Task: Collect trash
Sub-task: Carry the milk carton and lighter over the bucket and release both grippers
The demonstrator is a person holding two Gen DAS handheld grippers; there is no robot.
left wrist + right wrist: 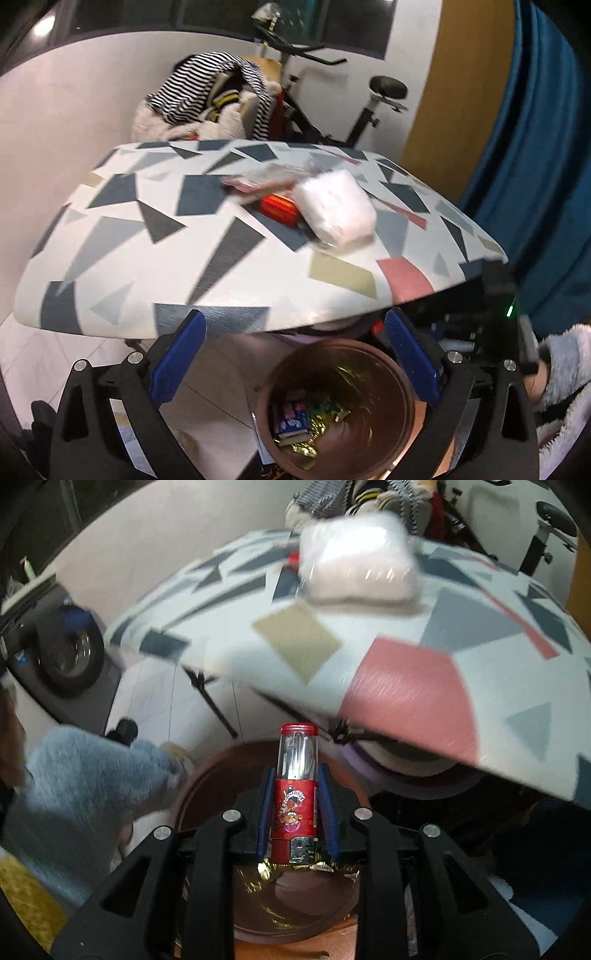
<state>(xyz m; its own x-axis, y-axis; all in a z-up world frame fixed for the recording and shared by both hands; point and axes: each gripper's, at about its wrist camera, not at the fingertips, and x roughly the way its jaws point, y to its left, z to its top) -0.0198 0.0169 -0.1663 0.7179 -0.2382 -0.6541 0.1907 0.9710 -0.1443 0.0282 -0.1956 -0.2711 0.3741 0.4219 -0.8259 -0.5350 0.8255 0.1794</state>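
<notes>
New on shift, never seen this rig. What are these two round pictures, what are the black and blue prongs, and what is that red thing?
Each picture comes from a fisheye camera on a hand-held two-finger gripper, looking along its fingers. The left gripper is open and empty above a brown bin that already holds wrappers. The right gripper is shut on a red tube with a clear top, held over the bin. On the patterned table lie a white plastic packet, a red box and a blurred wrapper.
</notes>
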